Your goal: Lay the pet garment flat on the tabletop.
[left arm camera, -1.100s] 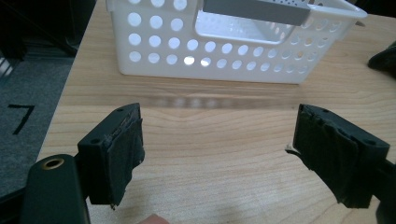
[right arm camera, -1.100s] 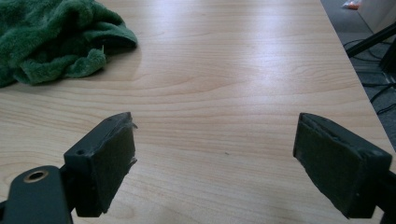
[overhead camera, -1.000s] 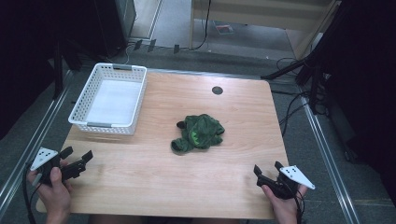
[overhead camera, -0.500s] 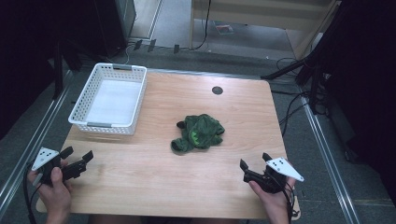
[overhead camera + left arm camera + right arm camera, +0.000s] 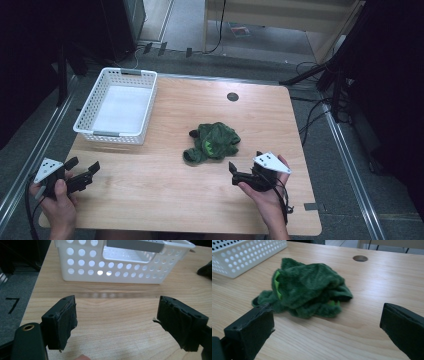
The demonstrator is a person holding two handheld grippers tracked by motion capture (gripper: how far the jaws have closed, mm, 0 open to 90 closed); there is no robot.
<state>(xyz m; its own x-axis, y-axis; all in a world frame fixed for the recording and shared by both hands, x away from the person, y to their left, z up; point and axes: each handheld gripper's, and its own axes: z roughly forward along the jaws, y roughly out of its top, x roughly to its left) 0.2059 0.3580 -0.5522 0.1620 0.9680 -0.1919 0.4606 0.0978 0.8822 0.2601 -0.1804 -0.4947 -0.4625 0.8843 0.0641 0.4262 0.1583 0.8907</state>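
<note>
High view: one crumpled green plush cloth (image 5: pixel 212 142) lies mid-bench, its long axis slanting from near-left to far-right. One white basket (image 5: pixel 119 105) sits at the far-left corner. Right tongs (image 5: pixel 245 165), just opening and empty, sit near the cloth; left tongs (image 5: pixel 84 171) gape empty at the near-left edge, bare wood around them.

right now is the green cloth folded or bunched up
Bunched up. The cloth lies in a crumpled heap on the table, with uneven folds and a lighter green patch showing, beside the basket, not in it.
</note>
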